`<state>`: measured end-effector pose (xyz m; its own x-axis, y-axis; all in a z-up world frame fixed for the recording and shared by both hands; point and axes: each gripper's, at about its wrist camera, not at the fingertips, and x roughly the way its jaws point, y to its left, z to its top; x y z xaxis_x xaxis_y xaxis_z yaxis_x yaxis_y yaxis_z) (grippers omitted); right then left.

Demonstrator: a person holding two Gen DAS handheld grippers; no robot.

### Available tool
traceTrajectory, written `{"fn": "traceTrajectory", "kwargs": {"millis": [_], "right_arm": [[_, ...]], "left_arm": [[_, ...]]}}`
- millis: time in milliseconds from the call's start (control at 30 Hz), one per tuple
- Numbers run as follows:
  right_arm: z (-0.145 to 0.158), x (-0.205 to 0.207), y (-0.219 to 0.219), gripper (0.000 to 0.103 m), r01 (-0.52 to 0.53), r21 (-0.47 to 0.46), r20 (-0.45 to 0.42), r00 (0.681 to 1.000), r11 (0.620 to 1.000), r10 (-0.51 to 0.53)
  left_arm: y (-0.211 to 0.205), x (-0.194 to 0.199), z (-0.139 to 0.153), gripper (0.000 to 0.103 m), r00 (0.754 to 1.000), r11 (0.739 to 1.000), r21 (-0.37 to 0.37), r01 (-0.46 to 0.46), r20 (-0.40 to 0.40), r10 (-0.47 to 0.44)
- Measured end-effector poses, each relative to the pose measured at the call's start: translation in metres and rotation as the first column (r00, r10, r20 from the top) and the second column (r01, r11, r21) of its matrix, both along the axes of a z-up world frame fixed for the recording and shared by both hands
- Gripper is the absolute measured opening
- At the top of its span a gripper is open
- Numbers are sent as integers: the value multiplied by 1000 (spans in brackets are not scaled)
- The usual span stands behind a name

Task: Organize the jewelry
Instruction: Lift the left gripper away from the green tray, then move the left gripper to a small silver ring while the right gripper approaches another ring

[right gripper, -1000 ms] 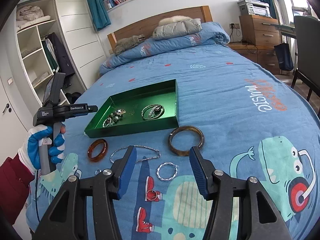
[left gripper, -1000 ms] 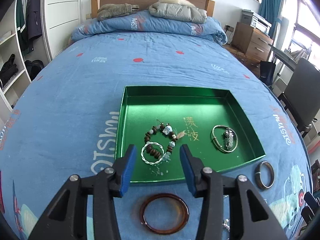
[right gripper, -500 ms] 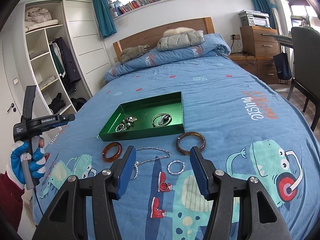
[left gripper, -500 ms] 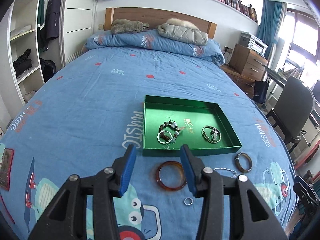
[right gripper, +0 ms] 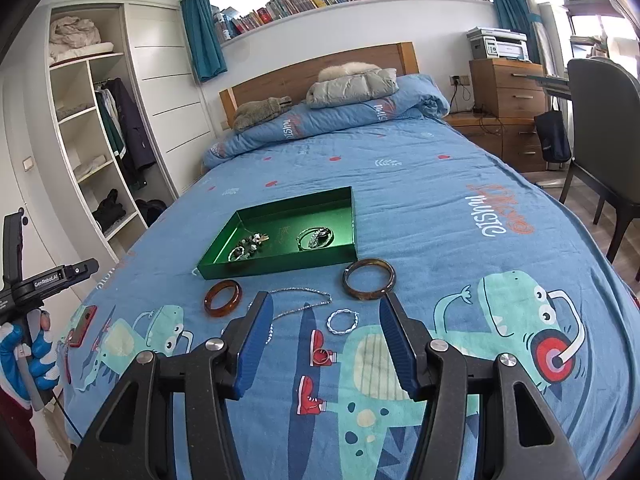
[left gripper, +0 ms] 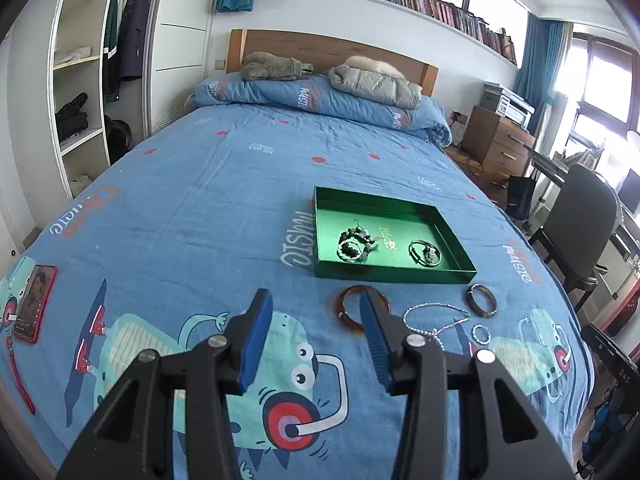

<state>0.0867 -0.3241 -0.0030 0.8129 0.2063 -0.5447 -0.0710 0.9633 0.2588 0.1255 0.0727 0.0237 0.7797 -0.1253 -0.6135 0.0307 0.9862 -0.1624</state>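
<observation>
Step in hand, as judged: part of the jewelry is stowed, the rest awaits collection; neither gripper is engaged with a piece.

Left to right: a red phone [left gripper: 34, 303] lies at the far left edge of the bed [left gripper: 200, 200], well clear of the work. The left gripper [left gripper: 316, 332] hangs above the quilt, jaws wide apart and holding nothing. Just beyond its right finger lies the amber bangle [right gripper: 223, 298], then the silver chain [right gripper: 302, 300], the small twisted silver ring [right gripper: 342, 321] and the dark bangle [right gripper: 369, 279], all on the quilt near the front wall of the green tray [right gripper: 280, 266]. A small ring [right gripper: 323, 357] lies nearest the right gripper [right gripper: 326, 338], whose jaws are likewise fully spread and empty. Inside the tray: a beaded bracelet [left gripper: 354, 242] at left, a silver bracelet [left gripper: 425, 252] at right.

Next move calls for descending on one loose piece and closing on its rim. The soft quilt and the slack chain may hinder a clean pinch
</observation>
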Motion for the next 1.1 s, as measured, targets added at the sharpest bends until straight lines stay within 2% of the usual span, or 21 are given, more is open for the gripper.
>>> {"fn": "traceTrajectory", "kwargs": {"millis": [333, 633, 833, 1100], "right_arm": [[-26, 0, 3, 51, -20, -9, -59, 998, 1000, 20], [-68, 14, 21, 44, -84, -12, -162, 983, 996, 81], [-95, 32, 34, 41, -119, -9, -229, 967, 993, 114], [-118, 61, 40, 39, -145, -9, -286, 948, 989, 137]], "left_arm": [[-33, -15, -59, 44, 994, 997, 22, 69, -85, -67], [-70, -11, -105, 44, 977, 989, 32, 143, -166, -136], [-89, 8, -124, 44, 962, 982, 34, 188, -206, -177], [-111, 46, -142, 44, 952, 971, 64, 231, -220, -212]]}}
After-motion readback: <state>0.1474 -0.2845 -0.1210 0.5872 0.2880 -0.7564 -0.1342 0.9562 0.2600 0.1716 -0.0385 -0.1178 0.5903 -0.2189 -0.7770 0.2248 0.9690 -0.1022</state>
